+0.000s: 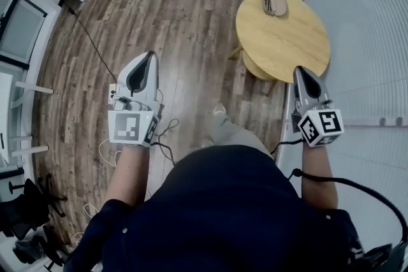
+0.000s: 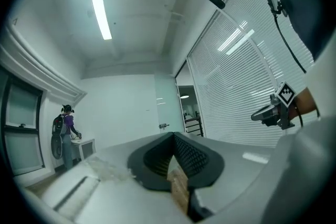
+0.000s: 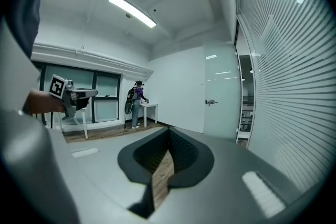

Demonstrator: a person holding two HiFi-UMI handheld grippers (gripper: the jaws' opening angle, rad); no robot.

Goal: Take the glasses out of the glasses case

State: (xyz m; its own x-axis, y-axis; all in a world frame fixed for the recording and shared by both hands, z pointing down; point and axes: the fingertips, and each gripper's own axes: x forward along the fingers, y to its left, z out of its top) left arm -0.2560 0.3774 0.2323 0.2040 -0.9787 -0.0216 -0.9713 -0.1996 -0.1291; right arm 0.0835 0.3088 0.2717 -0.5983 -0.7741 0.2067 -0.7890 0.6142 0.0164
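Glasses case: [image 1: 275,3] small, oval and tan-grey with a darker band along its left side. It lies flat near the far edge of the desk. It is too small to tell whether it is open or closed.
Desk: [image 1: 287,41] round top of pale, smooth wood, standing ahead and to the right, beside the wall.
Right hand-held gripper: [image 1: 299,71] grey moulded shell tapering to a point, held above the near edge of the desk and well apart from the case. In the right gripper view its black ribbed pads [image 3: 181,152] meet at the tip and are clenched on nothing.
Left hand-held gripper: [image 1: 150,55] same grey shell with a dark teardrop recess, held over the floor well to the left of the desk. In the left gripper view its jaws are closed at the tip and empty.
Marker cubes: [image 1: 132,126] each hand-held gripper carries a white cube printed with black square patterns, just above the wrist.
Floor: [image 1: 178,16] dark wood-grain planks, with a thin black cable trailing across them.
Wall at right: [image 1: 376,41] pale, with fine horizontal slats.
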